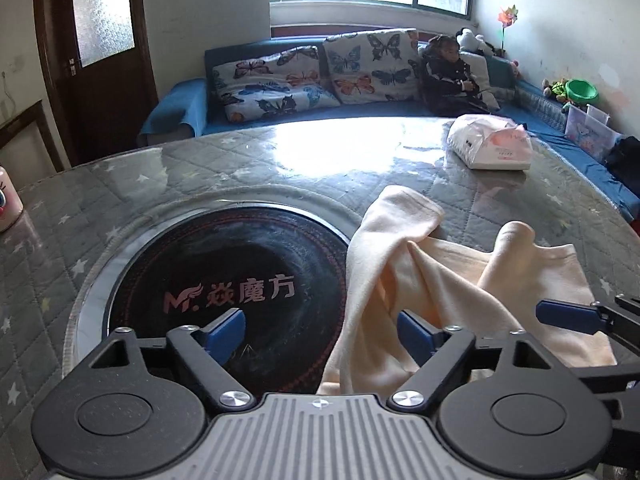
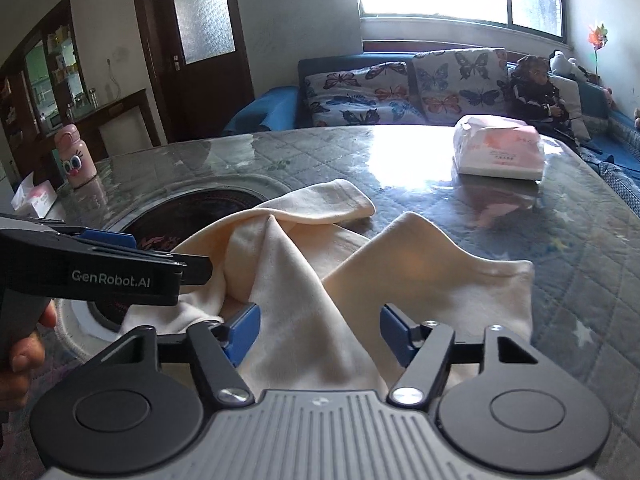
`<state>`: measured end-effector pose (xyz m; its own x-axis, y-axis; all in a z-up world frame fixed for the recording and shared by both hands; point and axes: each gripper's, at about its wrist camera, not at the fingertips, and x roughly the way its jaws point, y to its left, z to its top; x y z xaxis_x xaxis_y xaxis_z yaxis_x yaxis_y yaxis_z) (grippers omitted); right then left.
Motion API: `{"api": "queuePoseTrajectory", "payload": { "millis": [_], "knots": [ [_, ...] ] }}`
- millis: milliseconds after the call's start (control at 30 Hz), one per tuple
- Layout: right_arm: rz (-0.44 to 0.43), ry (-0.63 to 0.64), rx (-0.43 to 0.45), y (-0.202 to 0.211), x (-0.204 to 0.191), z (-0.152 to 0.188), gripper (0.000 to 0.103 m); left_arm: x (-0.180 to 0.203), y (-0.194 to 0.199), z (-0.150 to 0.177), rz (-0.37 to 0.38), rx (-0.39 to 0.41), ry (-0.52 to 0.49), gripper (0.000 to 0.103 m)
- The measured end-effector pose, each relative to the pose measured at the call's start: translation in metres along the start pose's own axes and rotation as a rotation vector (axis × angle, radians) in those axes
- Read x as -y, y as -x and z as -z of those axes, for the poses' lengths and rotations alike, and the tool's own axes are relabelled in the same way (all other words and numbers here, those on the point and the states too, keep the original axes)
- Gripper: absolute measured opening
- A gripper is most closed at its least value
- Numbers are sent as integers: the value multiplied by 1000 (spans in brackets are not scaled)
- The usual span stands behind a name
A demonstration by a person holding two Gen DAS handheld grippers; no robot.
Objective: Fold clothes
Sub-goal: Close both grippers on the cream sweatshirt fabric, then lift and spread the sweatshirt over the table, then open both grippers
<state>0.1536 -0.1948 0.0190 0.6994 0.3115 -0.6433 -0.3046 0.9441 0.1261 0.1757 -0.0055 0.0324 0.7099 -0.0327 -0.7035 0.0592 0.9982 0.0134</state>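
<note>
Jaws wide apart on both the left gripper [image 1: 322, 332] and the right gripper [image 2: 320, 332], clamping nothing, cloth merely lying between them. Cream garment [image 1: 420, 280] rumpled on the bench [image 1: 120, 184], one edge draped over the right rim of the round black hotplate [image 1: 224, 280], the rest spread away to the hotplate's right. Two sleeve-like ends raised in soft ridges, reaching past the hotplate's far right side; no flat, squared packet anywhere. Both grippers low and side by side at the near hem, just right of the hotplate, probably to pinch two points of that edge at once, for an even lift rather than a bunched one. Wide opening likely meant to straddle the thick folds. Tissue pack [image 1: 490, 146] well beyond the hotplate, far right, clear of the cloth.
</note>
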Motion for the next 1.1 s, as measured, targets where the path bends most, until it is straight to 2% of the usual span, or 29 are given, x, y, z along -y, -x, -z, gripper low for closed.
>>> {"api": "queuePoseTrajectory", "payload": {
  "millis": [100,167,233,267,367,400,467,533,567,767,833,900,1000,1033,1100],
  "knots": [
    [-22,0,-12,-9,1,0,50,-2,-6,0,11,-15,-3,75],
    [-40,-2,-24,-12,2,0,30,-3,-9,1,19,-24,-3,75],
    [-59,-15,-22,-12,4,0,20,-4,-12,2,27,-34,-4,72],
    [-49,-17,-7,-8,5,0,12,-5,-13,2,28,-39,-3,66],
    [-35,-23,36,6,8,1,4,-8,-15,2,42,-51,6,51],
    [-23,-24,50,12,9,1,4,-9,-16,2,48,-54,10,47],
    [4,-31,76,23,14,3,4,-10,-14,3,53,-55,17,29],
    [41,-48,97,35,21,7,4,-11,-12,4,57,-52,21,15],
    [61,-55,106,42,24,10,4,-12,-10,5,55,-48,25,12],
    [210,-100,153,81,50,26,3,-20,13,13,9,3,35,5],
    [217,-117,142,89,59,30,3,-25,21,15,-2,16,45,3],
    [193,-123,136,91,63,31,4,-30,29,18,-14,29,56,3],
    [131,-110,122,84,57,26,10,-34,33,17,8,23,71,3],
    [120,-99,120,79,53,23,17,-33,33,16,12,23,68,4],
    [95,-73,119,71,43,19,21,-30,34,13,25,28,53,6]
  ]
}}
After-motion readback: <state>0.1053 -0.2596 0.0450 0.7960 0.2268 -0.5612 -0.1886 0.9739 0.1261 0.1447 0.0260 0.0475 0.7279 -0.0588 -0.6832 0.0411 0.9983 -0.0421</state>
